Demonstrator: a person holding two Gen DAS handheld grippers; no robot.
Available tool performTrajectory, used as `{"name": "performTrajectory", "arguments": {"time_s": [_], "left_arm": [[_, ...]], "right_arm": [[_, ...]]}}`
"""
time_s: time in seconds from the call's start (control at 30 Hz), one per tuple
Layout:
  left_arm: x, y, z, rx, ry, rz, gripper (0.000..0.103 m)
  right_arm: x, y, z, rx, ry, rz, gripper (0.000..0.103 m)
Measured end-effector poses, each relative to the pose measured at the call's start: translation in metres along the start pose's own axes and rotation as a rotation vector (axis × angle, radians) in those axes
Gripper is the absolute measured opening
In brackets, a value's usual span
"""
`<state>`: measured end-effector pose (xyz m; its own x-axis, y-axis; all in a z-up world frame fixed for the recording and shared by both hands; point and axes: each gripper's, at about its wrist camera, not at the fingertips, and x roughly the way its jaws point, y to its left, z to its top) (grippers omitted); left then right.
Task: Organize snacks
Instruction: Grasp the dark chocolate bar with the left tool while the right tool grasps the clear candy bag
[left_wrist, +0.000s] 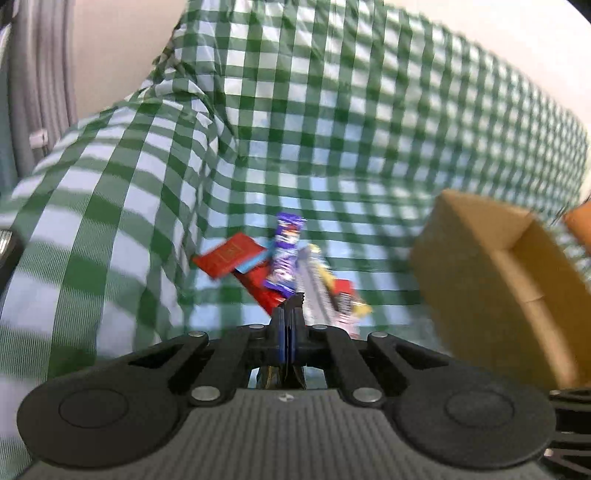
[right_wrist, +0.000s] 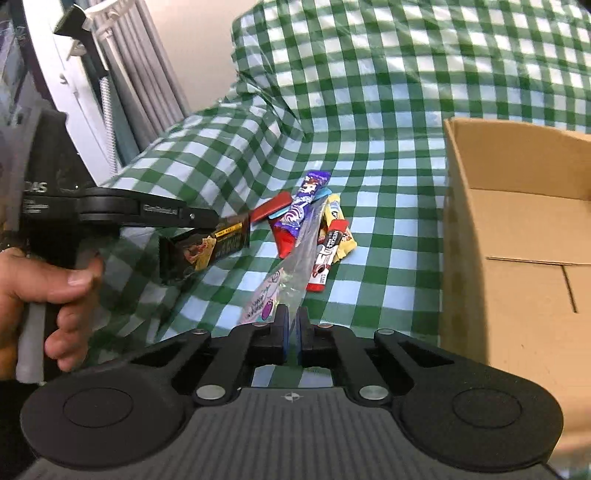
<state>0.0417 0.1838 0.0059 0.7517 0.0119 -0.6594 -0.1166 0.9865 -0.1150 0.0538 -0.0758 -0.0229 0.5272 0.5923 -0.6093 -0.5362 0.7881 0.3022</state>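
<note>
Green-checked cloth (right_wrist: 369, 110) is covering the surface, where the left gripper (right_wrist: 221, 236) is pinching a dark snack bar (right_wrist: 221, 240) and the right gripper (right_wrist: 291, 317) a clear packet (right_wrist: 295, 258), likely bound for the open cardboard box (right_wrist: 517, 221) beside the snack pile (right_wrist: 317, 221).

Bright, even light; left view motion-blurred; fisheye-bent edges.

Each camera sits on its gripper, looking forward and downward along the two fingers. The left wrist view faces the snack pile (left_wrist: 288, 273) on the checked cloth (left_wrist: 332, 110) at close range, with the cardboard box (left_wrist: 495, 280) at right. The right wrist view faces the same snack pile (right_wrist: 314, 229) from nearby, further right, with the cardboard box (right_wrist: 517, 221) near right. Both views share pile, cloth and box.
</note>
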Motion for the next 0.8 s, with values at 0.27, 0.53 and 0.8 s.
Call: {"name": "performTrajectory", "arguments": {"time_s": [0.27, 0.53, 0.8], "left_arm": [[0.005, 0.004, -0.022, -0.12, 0.18, -0.047, 0.002], [0.039, 0.018, -0.028, -0.223, 0.287, -0.067, 0.023], [0.059, 0.008, -0.037, -0.168, 0.424, -0.088, 0.049]], "right_arm": [[-0.031, 0.011, -0.014, -0.097, -0.031, -0.026, 0.007], [0.012, 0.007, -0.021, -0.068, 0.043, -0.04, 0.052], [0.035, 0.01, -0.02, -0.064, 0.063, -0.031, 0.038]]}}
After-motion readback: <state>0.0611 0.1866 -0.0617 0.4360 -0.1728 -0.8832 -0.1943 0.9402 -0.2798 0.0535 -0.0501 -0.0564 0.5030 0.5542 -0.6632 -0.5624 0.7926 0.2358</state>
